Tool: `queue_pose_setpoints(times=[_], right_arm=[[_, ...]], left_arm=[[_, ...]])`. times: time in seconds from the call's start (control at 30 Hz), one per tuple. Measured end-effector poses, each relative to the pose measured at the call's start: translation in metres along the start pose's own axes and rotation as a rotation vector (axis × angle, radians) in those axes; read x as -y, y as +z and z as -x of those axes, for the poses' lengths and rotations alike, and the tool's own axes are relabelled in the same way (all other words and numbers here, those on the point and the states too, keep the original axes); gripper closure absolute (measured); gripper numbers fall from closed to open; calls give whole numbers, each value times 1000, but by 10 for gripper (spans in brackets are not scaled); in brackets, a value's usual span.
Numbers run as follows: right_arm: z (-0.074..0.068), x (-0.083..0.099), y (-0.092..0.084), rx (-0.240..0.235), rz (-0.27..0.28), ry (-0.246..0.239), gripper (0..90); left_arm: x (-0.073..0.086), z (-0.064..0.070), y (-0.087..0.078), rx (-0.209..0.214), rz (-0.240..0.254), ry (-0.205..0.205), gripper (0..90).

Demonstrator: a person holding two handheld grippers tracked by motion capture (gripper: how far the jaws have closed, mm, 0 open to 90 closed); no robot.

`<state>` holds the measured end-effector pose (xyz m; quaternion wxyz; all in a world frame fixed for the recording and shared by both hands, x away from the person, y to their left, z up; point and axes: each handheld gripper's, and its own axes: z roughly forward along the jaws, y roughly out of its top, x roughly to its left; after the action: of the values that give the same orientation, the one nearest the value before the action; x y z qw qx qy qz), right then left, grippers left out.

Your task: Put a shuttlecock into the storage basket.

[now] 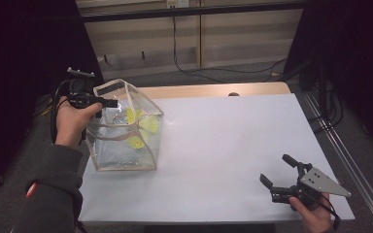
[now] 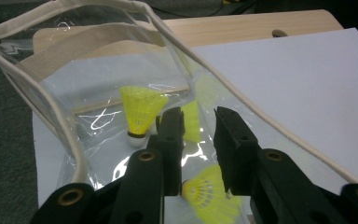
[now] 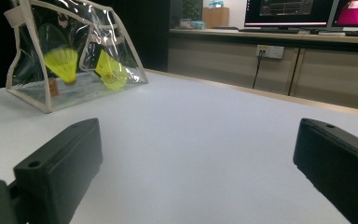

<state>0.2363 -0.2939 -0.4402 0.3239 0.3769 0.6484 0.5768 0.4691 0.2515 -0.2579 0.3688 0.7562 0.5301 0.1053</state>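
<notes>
Left tongs (image 2: 198,135) parted slightly above the clear bag (image 1: 126,128), nothing gripped; a shuttlecock (image 2: 142,114) just beneath could bounce out. Right tongs (image 1: 286,177) held wide open, empty.

No text, label, brand or number can be read; the monitors (image 3: 289,11) far right glow with small graphics, too blurred to make out
</notes>
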Motion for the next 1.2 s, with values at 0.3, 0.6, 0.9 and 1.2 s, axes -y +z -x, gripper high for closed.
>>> queue_pose_setpoints(times=[0.3,0.6,0.9,1.2], right_arm=[[0,0,-1,2,2,2,13],[1,0,-1,8,3,-1,13],[1,0,-2,10,2,4,13],[1,1,-1,9,1,2,13]], left_arm=[[2,6,-6,72,44,-7,538],[10,20,-10,152,91,44,379],[16,37,-16,220,127,102,266],[22,56,-16,266,153,156,210]])
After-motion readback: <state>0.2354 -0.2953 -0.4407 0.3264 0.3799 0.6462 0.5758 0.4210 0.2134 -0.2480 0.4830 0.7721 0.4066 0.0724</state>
